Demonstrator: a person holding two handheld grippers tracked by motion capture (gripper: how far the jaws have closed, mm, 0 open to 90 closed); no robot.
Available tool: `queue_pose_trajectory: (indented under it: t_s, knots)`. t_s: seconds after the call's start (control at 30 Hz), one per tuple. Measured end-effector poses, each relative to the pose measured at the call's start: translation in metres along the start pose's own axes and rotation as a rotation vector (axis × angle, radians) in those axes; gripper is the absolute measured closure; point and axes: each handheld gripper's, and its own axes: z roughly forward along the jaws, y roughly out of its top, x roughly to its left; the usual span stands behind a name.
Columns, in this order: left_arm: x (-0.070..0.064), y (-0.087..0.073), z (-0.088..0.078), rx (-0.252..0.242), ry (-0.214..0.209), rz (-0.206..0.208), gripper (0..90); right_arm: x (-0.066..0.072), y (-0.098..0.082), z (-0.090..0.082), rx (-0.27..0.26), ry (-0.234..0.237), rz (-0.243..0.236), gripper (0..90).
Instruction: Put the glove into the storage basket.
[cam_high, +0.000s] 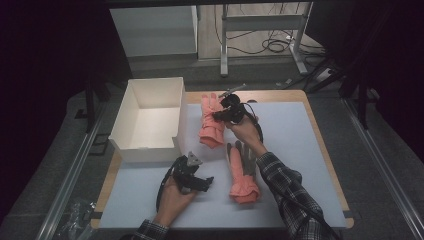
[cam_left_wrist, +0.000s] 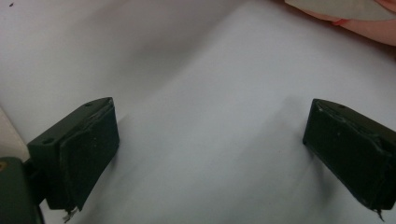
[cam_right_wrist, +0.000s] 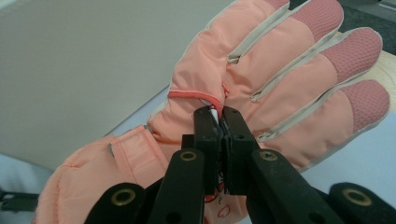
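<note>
Right gripper (cam_right_wrist: 220, 122) pinching a small tag on far pink glove (cam_right_wrist: 261, 88), beside white box (cam_high: 150, 117). High view alone: second glove (cam_high: 243, 172) lying nearer. Left gripper (cam_left_wrist: 210, 144) spread wide over bare table (cam_left_wrist: 196, 70).

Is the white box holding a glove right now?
No, the box is bare inside; both gloves lie outside it.

A salmon-pink padded glove (cam_right_wrist: 261, 79), back upward with grey-trimmed fingers spread, is pinched near its wrist tab beside the white box. Its mate (cam_high: 242, 172) is laid flat nearer the table's front.
</note>
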Motion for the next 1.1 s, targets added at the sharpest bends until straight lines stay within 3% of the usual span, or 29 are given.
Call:
queue_pose_trajectory:
  t_s: [0.33, 0.63, 0.87, 1.1]
  knots:
    - [0.0, 0.0, 0.0, -0.001, 0.0, -0.001, 3.6, 0.01, 0.001, -0.025, -0.009, 0.038, -0.014, 85.8]
    - [0.0, 0.0, 0.0, 0.002, -0.001, 0.004, 3.6, 0.021, -0.009, -0.056, -0.022, 0.077, -0.029, 85.7]
    - [0.0, 0.0, 0.0, -0.003, 0.002, 0.001, 3.6, 0.024, -0.025, -0.083, -0.03, 0.087, -0.023, 85.6]
    - [0.0, 0.0, 0.0, -0.002, 0.002, 0.0, 3.6, 0.027, -0.054, -0.113, -0.016, 0.073, -0.019, 85.5]
